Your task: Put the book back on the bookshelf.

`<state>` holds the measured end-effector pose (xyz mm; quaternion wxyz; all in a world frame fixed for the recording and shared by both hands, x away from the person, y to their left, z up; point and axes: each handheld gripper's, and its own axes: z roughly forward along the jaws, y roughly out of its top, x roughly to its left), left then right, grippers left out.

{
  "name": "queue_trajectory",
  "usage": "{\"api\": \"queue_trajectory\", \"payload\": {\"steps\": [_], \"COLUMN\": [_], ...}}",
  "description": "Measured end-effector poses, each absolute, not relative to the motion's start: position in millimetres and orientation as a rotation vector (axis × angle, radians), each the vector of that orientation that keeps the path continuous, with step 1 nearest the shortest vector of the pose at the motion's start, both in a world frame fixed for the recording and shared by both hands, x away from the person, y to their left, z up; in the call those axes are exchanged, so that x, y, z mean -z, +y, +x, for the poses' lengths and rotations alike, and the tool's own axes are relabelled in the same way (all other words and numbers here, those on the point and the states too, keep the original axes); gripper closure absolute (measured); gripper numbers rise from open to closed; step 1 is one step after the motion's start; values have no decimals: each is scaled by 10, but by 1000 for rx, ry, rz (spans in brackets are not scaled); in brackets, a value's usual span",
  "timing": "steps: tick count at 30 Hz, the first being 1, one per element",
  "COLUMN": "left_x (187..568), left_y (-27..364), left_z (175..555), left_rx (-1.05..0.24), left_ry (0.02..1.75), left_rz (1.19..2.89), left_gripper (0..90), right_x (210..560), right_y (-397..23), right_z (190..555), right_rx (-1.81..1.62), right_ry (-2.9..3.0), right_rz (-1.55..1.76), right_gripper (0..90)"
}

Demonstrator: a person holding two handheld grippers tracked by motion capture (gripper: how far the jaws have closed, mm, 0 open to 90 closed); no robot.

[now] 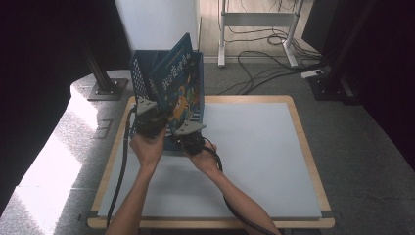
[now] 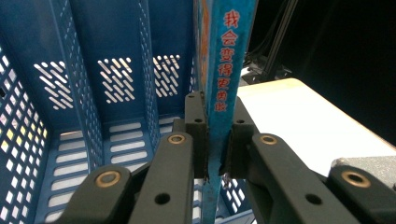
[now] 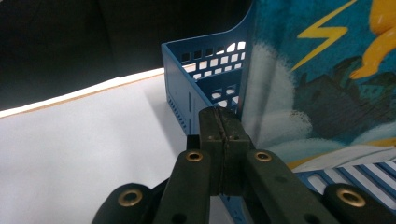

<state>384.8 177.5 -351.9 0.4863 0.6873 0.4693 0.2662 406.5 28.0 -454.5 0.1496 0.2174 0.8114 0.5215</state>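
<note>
a blue picture book is held upright and tilted at the right end of a blue perforated file rack, which stands at the far left part of the bench. in the left gripper view the left tongs are seen clenched on the book's spine, one black pad pressed against each side of it, with red characters printed down the spine above the grip. behind the spine the rack's slotted dividers and its slotted floor are seen, and the book stands beside the rightmost divider; whether its lower edge rests on the rack's floor cannot be told. in the right gripper view the right tongs are seen clenched with their pads pressed flat together and nothing visible between them; they are placed just beside the near corner of the rack, close to the book's cover, on which a yellow lightning bolt and a dark skyline are printed. whether the right tongs touch the book or the rack cannot be told. in the high view both tongs are seen close together at the near side of the rack, the left tongs at the book's left edge and the right tongs lower and to the right. the pale bench surface to the right of the rack lies bare.
</note>
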Motion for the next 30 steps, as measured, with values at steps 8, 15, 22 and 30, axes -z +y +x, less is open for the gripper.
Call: {"api": "queue_trajectory", "payload": {"steps": [8, 15, 22, 30], "left_x": [3530, 3528, 3529, 3558], "left_y": [1725, 1752, 1739, 1689], "left_z": [3918, 3933, 3930, 4001], "left_rx": [-655, -653, -690, -686], "left_ry": [1148, 1156, 1177, 1178], "left_rz": [1653, 1647, 1642, 1632], "left_gripper": [833, 834, 835, 835], "right_x": [4542, 4534, 4527, 4545], "right_y": [232, 256, 278, 232], "right_z": [4145, 4167, 4205, 4268], "right_rx": [-1492, -1487, -1484, -1476], "right_ry": [2325, 2330, 2342, 2335], "right_rz": [641, 632, 626, 659], "right_gripper": [892, 892, 892, 892]}}
